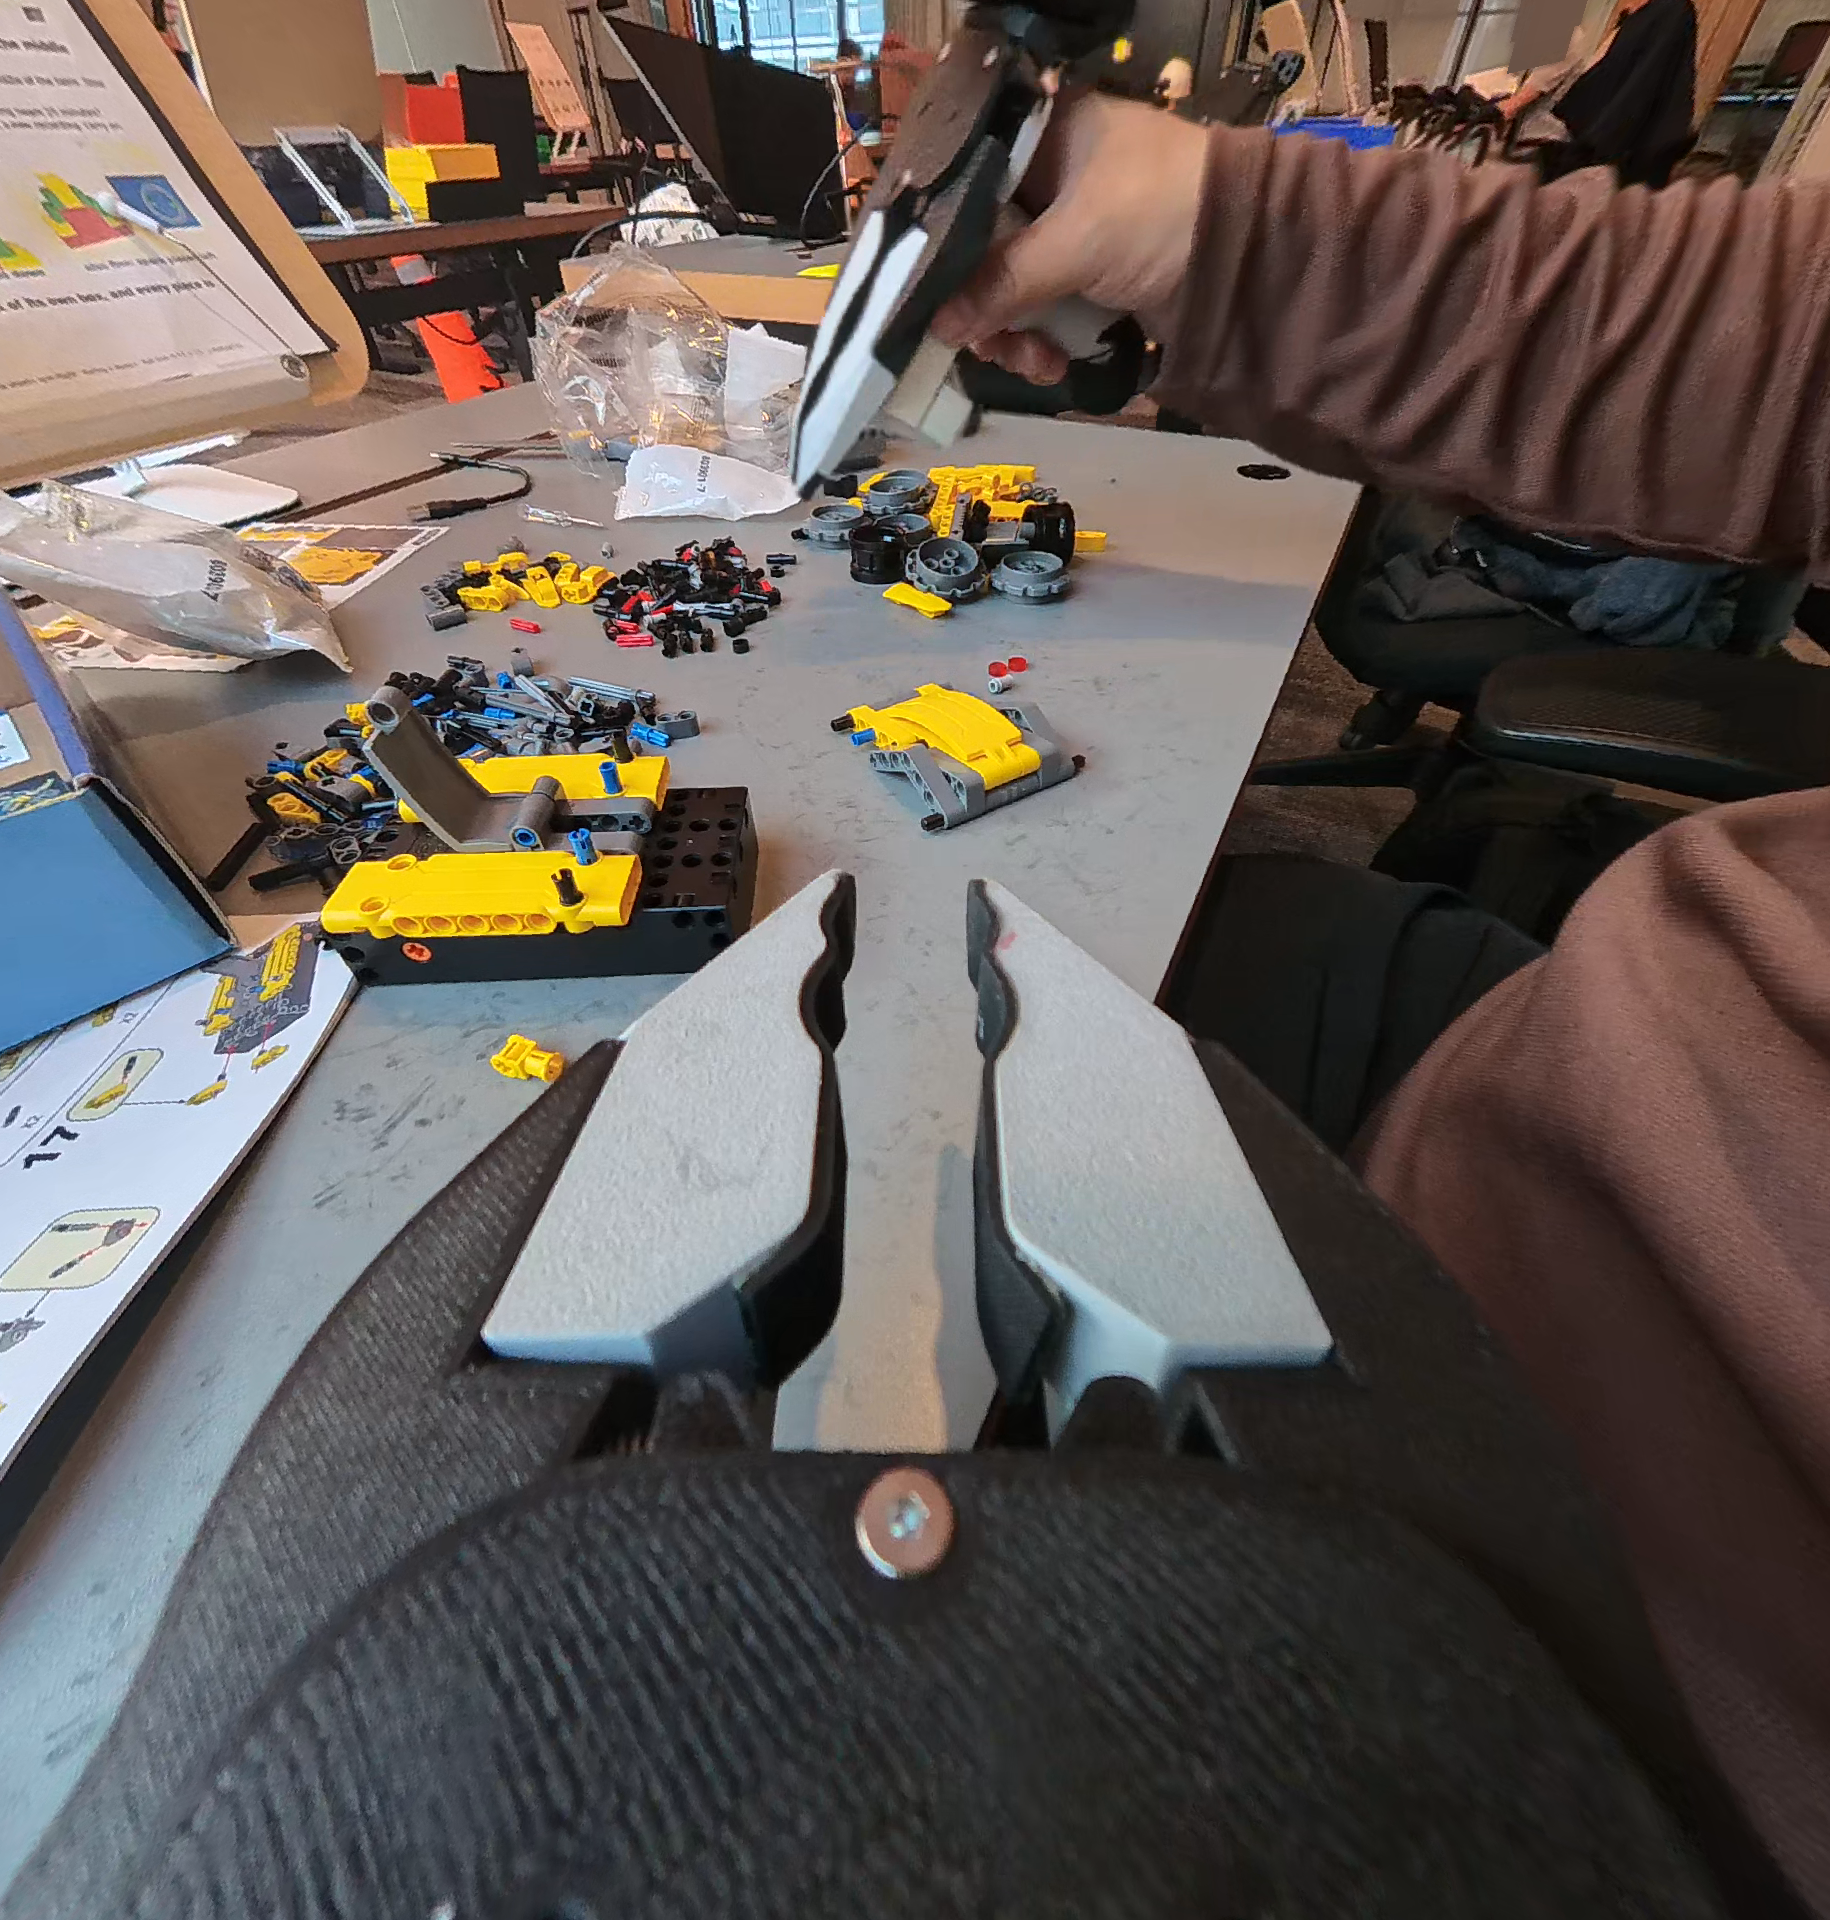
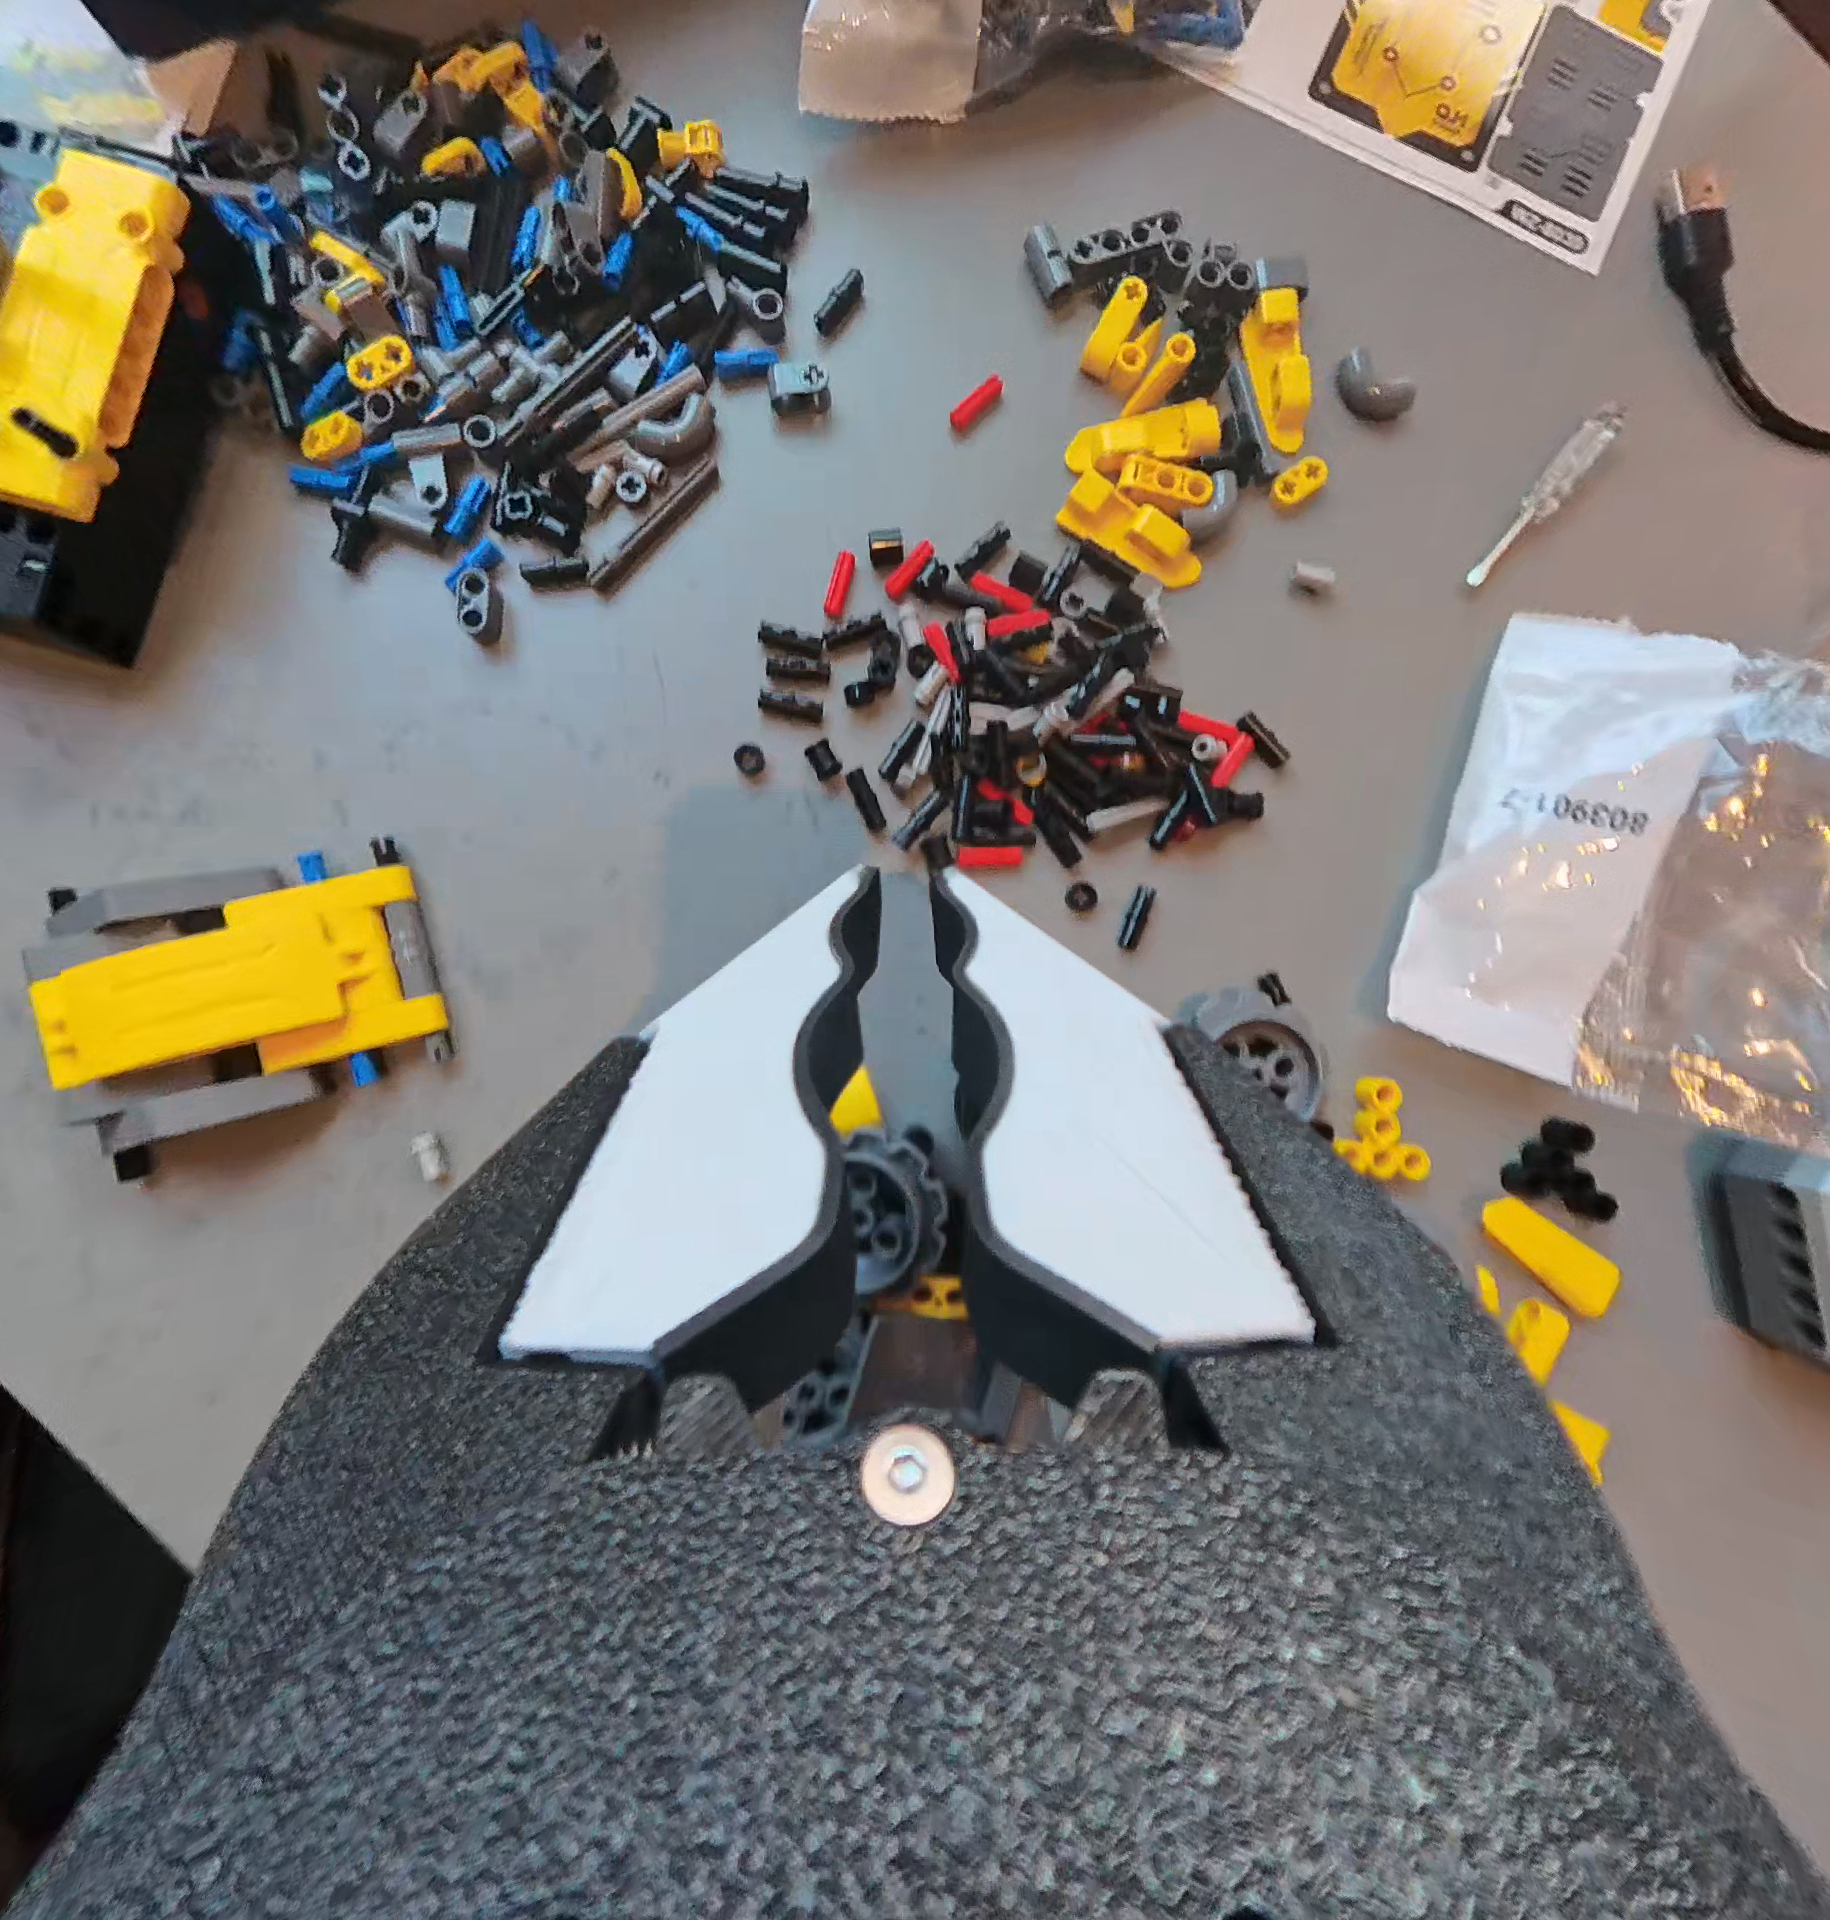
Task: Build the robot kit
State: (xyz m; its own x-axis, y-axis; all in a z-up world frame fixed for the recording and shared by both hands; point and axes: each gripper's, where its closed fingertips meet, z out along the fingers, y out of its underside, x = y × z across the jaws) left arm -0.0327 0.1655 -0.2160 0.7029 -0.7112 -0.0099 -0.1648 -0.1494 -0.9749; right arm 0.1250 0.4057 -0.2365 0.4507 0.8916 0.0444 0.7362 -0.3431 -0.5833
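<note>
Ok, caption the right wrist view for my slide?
Right gripper, fingers slightly apart and empty, above a pile of black and red pins on the grey table.

Beyond your grey table [image 1: 1150, 665] stand more tables [image 1: 454, 234] and dark screens [image 1: 745, 125], with bright windows [image 1: 797, 21] behind them. A black chair [image 1: 1659, 717] sits just right of it.

On the table [image 2: 578, 748], the pin pile [image 2: 1015, 717] lies between the beam pile [image 2: 506, 312] and plastic bag [image 2: 1638, 862].
</note>
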